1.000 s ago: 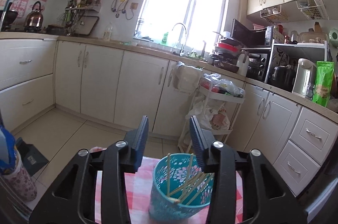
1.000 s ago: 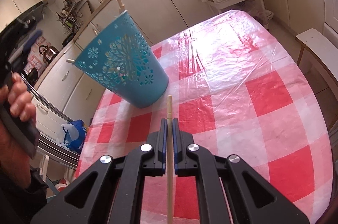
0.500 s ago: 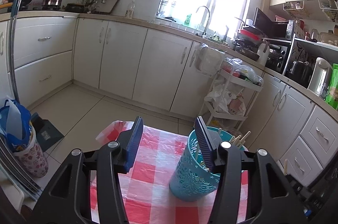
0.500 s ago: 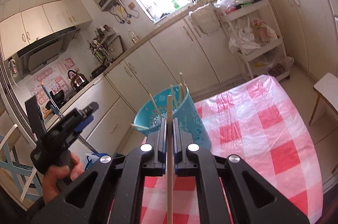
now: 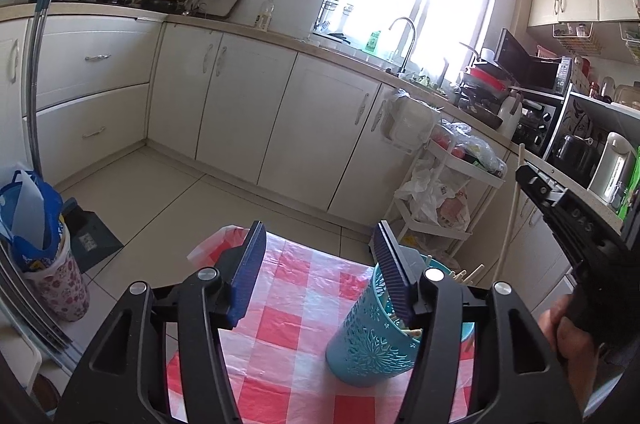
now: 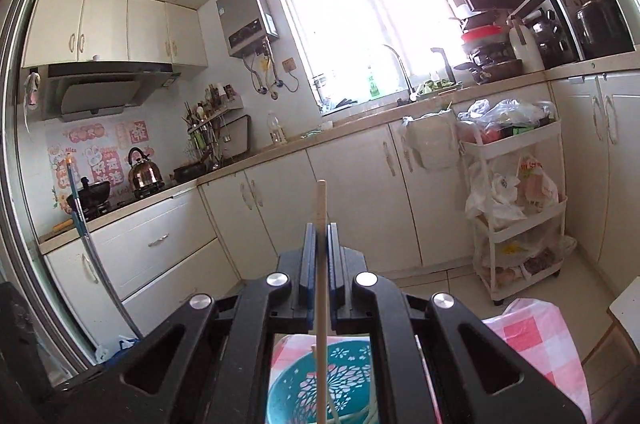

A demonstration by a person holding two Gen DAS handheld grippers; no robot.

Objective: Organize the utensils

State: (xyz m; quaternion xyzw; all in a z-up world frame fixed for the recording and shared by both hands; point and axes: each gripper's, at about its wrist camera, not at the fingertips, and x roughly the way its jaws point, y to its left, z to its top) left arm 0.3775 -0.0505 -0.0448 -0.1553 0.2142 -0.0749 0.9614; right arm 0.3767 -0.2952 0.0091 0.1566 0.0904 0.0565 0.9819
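Left tool (image 5: 320, 264) gapes over the red-checked plastic-covered table (image 5: 288, 320), jaws just opening, gripping nothing, its right pad beside the upright teal perforated plastic cup (image 5: 372, 336) already bristling with chopsticks; right tool (image 6: 319, 248), near level above the cup, pinches one pale wooden chopstick (image 6: 320, 264), not yet dropped in.
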